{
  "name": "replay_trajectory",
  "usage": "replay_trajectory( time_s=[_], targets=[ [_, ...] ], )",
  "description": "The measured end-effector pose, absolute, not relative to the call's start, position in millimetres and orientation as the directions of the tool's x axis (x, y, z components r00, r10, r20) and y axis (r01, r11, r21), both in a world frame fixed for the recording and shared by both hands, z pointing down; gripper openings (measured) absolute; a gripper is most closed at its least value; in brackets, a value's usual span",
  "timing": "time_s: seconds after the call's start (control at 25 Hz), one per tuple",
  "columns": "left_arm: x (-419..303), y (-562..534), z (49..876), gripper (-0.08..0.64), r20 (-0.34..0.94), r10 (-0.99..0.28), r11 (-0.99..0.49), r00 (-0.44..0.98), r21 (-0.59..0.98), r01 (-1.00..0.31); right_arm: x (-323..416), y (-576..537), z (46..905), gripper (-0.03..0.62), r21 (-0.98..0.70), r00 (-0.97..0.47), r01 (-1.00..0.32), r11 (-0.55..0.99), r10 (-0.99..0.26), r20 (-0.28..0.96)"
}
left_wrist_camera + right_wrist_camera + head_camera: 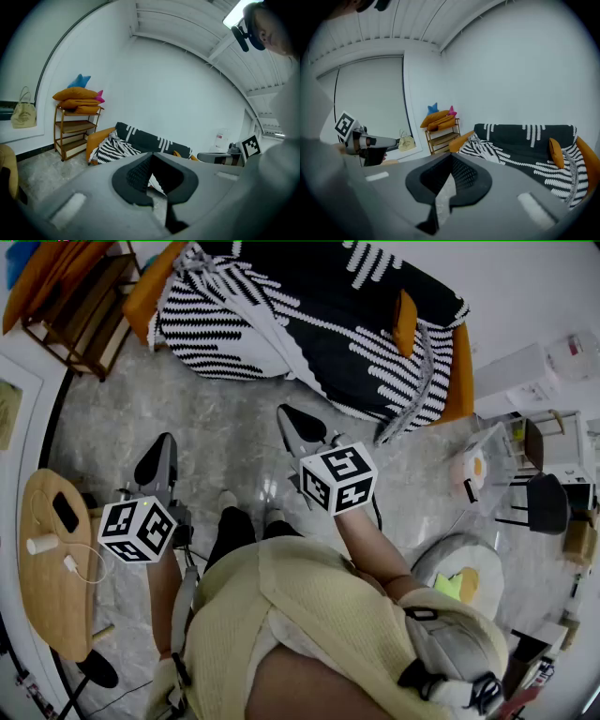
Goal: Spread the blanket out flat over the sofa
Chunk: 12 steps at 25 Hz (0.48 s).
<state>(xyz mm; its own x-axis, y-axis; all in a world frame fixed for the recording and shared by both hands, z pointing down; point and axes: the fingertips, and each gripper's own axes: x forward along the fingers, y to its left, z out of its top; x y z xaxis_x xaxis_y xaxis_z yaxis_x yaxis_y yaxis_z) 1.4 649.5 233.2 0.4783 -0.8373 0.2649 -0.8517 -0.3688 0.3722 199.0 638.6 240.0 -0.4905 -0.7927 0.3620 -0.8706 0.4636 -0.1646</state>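
A black-and-white patterned blanket [309,306] lies over the orange sofa [148,289], covering the seat and back, with one edge hanging to the floor at the right. An orange cushion [404,322] rests on it. I stand on the floor in front of the sofa. My left gripper [157,454] and right gripper [292,420] both point toward the sofa, well short of it, each shut and empty. In the left gripper view its jaws [151,157] meet in front of the blanket [117,147]. In the right gripper view the gripper [451,158] is shut, with the blanket [520,145] beyond it.
A wooden shelf [75,306] holding orange cushions [77,96] stands left of the sofa. A round wooden side table [52,568] with a cable is at my left. At the right are a black chair [546,502] and a round grey stool [459,577].
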Motion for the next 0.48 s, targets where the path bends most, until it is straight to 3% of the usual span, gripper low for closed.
replay_trajectory(
  time_s=[0.48],
  targets=[
    [-55, 593, 249, 0.0, 0.28, -0.824, -0.368, 0.491, 0.393, -0.842, 137, 583, 254, -0.001, -0.22, -0.524, -0.852, 0.475, -0.763, 0.379]
  ],
)
